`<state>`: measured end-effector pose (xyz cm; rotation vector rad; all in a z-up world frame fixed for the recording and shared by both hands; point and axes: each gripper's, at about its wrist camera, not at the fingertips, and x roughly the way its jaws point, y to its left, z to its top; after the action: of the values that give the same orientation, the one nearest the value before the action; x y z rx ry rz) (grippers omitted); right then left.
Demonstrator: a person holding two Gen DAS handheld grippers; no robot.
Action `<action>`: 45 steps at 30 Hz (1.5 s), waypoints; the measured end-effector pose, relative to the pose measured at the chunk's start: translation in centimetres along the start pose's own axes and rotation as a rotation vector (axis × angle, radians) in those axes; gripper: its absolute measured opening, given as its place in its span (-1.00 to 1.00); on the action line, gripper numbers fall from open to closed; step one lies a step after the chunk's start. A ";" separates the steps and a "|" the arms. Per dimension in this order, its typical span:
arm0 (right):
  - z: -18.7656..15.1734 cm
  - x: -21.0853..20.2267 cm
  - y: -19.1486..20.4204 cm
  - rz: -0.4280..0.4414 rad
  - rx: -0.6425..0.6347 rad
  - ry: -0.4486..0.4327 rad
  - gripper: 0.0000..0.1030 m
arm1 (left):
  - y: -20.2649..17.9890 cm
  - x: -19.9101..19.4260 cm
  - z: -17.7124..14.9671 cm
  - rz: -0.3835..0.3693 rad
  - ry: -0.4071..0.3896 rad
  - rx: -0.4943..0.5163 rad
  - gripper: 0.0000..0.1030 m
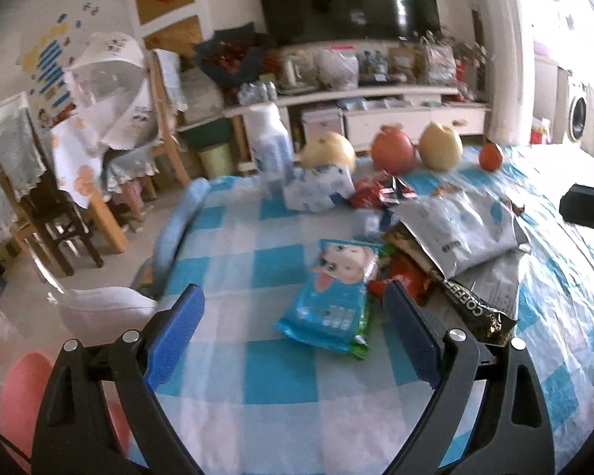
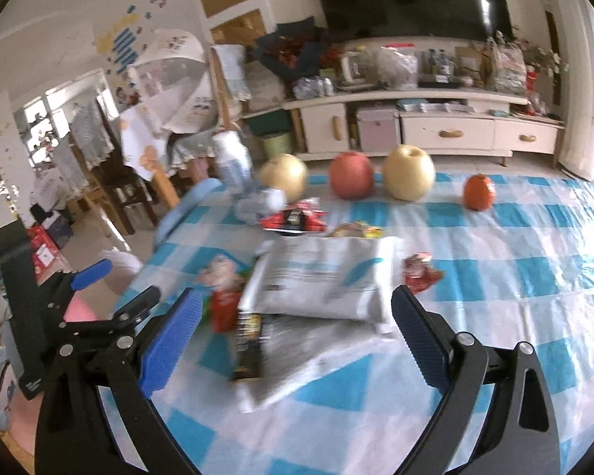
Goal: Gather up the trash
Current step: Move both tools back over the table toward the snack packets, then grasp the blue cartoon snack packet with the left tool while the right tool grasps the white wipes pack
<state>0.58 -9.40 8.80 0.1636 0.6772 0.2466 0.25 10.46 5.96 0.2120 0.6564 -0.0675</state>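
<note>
Trash lies in a heap on the blue-and-white checked tablecloth [image 1: 257, 376]. A blue wipes packet [image 1: 332, 293] lies just ahead of my left gripper [image 1: 293, 304], which is open and empty. To its right are a grey mailer bag [image 1: 459, 229], a black coffee sachet [image 1: 475, 312] and red wrappers [image 1: 380, 194]. In the right wrist view my right gripper [image 2: 293, 312] is open and empty, hovering over the grey mailer bag [image 2: 324, 277]. The coffee sachet [image 2: 249, 344] and a small red wrapper [image 2: 417, 273] lie beside it. The left gripper [image 2: 99, 297] shows at the left.
Two pears [image 2: 408, 172], a red apple [image 2: 350, 176] and an orange [image 2: 478, 192] stand in a row at the table's far edge, with a white bottle [image 2: 233, 158] and a crumpled tissue pack [image 1: 320, 190]. Chairs [image 1: 59, 213] and a TV cabinet [image 2: 415, 126] stand beyond.
</note>
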 end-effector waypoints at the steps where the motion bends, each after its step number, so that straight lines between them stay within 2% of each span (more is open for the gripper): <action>1: 0.2 0.4 -0.7 -0.003 0.006 0.014 0.85 | -0.2 0.6 -0.1 -0.004 0.013 0.006 0.80; 7: 0.6 3.3 -3.4 0.013 0.024 0.085 0.85 | 0.1 3.2 0.0 -0.064 0.068 -0.037 0.80; 14: 0.9 5.9 -4.4 0.024 0.050 0.114 0.85 | 0.9 6.2 0.3 -0.096 0.119 -0.077 0.80; 19: 1.3 7.0 -3.7 0.041 0.024 0.118 0.85 | 0.9 7.9 0.5 -0.141 0.160 -0.098 0.80; 25: 1.1 8.7 -3.2 0.044 -0.001 0.172 0.85 | 0.9 8.8 0.7 -0.169 0.186 -0.137 0.79; 29: 0.5 8.8 -2.2 0.099 -0.032 0.209 0.85 | 0.9 9.0 0.5 -0.183 0.203 -0.144 0.77; 32: -0.3 8.4 -0.7 0.167 -0.080 0.245 0.85 | 0.8 9.1 0.4 -0.195 0.209 -0.143 0.67; 37: -1.5 6.7 1.7 0.268 -0.194 0.278 0.85 | 0.5 8.8 0.4 -0.210 0.203 -0.132 0.36; 38: -1.5 6.2 2.0 0.255 -0.222 0.260 0.85 | 0.4 8.7 0.4 -0.213 0.202 -0.132 0.35; 42: -0.2 4.8 1.4 0.093 -0.280 0.129 0.85 | 0.1 8.6 0.4 -0.211 0.201 -0.133 0.25; 45: 0.7 6.0 0.7 0.040 -0.283 0.095 0.85 | 0.1 8.6 0.4 -0.206 0.201 -0.135 0.24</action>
<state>5.41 -7.15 5.88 -0.1064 0.7262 0.3874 7.32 10.49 0.97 0.0199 0.8790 -0.2014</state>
